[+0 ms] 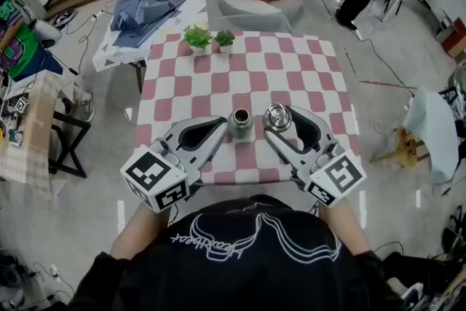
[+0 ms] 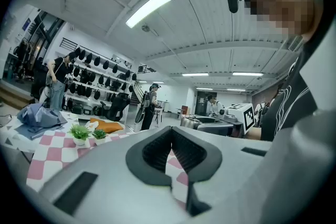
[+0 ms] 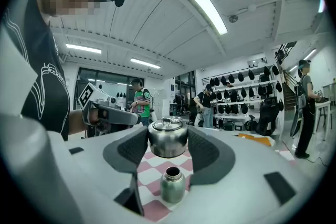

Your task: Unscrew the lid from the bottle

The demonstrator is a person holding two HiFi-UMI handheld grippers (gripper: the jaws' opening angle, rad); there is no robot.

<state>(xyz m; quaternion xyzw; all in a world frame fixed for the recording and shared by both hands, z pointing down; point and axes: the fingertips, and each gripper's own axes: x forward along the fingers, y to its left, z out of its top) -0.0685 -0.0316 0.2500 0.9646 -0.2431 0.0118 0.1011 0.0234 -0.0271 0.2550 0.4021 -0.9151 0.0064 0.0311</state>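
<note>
A small metal bottle (image 1: pixel 240 121) stands upright on the pink-and-white checked table (image 1: pixel 247 73), its mouth open. My right gripper (image 1: pixel 277 117) is shut on the rounded steel lid (image 1: pixel 277 114), held just right of the bottle and above table level. In the right gripper view the lid (image 3: pixel 168 138) sits between the dark pads (image 3: pixel 206 150), with the bottle (image 3: pixel 171 185) lower down and beyond it. My left gripper (image 1: pixel 223 129) lies close by the bottle's left side, shut with nothing in it. In the left gripper view its jaws (image 2: pixel 171 147) meet and the bottle is hidden.
Two small potted plants (image 1: pixel 198 38) (image 1: pixel 225 39) stand at the table's far edge. A blue cloth (image 1: pixel 145 7) lies on a second table at the back left. A black stand (image 1: pixel 69 138) is left of the table. People stand in the background.
</note>
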